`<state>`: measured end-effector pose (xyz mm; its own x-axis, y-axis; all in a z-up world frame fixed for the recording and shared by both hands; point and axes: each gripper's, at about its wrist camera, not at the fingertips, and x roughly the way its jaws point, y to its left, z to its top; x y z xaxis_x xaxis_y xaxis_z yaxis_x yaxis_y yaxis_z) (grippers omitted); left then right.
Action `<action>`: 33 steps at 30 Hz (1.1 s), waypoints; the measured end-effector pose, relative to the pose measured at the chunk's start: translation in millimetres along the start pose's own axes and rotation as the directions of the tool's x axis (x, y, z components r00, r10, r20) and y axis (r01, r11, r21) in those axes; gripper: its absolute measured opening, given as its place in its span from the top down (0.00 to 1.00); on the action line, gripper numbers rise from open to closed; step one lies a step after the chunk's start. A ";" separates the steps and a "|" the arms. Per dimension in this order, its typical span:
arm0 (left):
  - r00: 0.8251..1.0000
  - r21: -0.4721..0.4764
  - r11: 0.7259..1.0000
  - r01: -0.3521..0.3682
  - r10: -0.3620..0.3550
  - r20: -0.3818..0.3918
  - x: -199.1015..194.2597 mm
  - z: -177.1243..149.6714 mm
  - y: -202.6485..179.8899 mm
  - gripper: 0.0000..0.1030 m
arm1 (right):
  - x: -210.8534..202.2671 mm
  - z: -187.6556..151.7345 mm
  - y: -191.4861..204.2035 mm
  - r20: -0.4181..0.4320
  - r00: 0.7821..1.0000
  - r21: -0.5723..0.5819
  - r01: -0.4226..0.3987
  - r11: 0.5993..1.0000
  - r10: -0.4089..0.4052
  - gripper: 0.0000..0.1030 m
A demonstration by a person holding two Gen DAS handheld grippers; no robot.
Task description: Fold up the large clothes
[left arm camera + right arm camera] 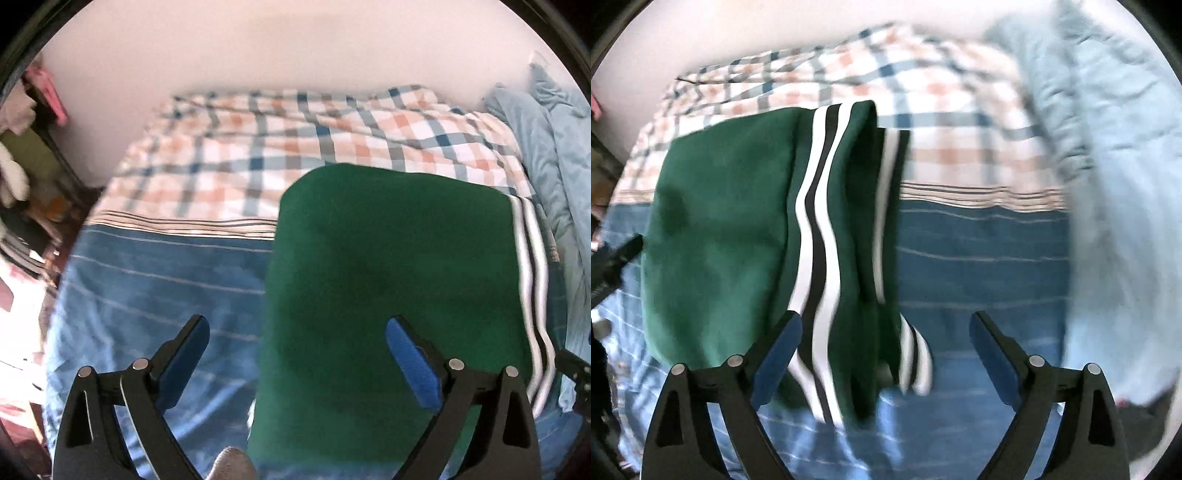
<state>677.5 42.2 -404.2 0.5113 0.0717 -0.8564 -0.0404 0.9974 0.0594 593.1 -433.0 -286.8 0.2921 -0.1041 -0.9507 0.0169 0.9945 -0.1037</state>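
1. Already the dark green fleece garment with white and black side stripes lies on the bed as a compact, layered rectangle, so by my judgement most of the folding is done.

2. It rests on the blue striped bedsheet, its far end reaching over onto the orange-and-blue checked blanket toward the wall-side edge of the bed. A pale blue quilt is bunched along the bed's right edge, near the garment but apart from it.

3. The left gripper hovers above the near end of the garment with its blue-padded fingers spread wide, holding nothing.

4. The right gripper hangs over the striped side of the garment, fingers likewise spread apart and empty.

5. What seems left: in the right wrist view the striped layers do not line up, with one striped flap poking out at the near corner, so the edges probably want squaring, and perhaps one more fold across the length.

6. Both views are motion-blurred, so I cannot tell the exact number of layers.
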 end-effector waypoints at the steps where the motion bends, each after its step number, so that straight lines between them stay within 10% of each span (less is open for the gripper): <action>1: 1.000 0.003 1.000 -0.008 0.008 0.009 -9.7 -3.6 -0.2 0.04 | -8.5 -18.3 17.0 0.018 0.999 0.011 0.026 1.000 -0.026 0.08; 9: 0.997 0.030 0.999 -0.018 0.015 0.076 -161.9 -56.0 -13.0 0.03 | -89.5 -95.3 50.2 0.082 0.992 0.113 0.083 0.990 -0.093 0.07; 19: 0.978 0.083 0.996 0.027 -0.044 0.204 -348.8 -106.8 -13.5 0.03 | -319.5 -207.5 31.5 0.255 0.956 0.157 0.110 0.981 -0.148 0.07; 33: 0.942 0.024 0.998 0.052 -0.057 0.330 -505.9 -151.6 20.6 0.03 | -533.2 -323.8 56.5 0.441 0.891 0.166 0.038 0.985 -0.109 0.07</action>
<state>287.9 25.8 -47.5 0.7675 0.0121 -0.6409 0.0070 0.9996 0.0273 128.7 -325.8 119.6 0.6800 -0.1945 -0.7070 0.1867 0.9783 -0.0896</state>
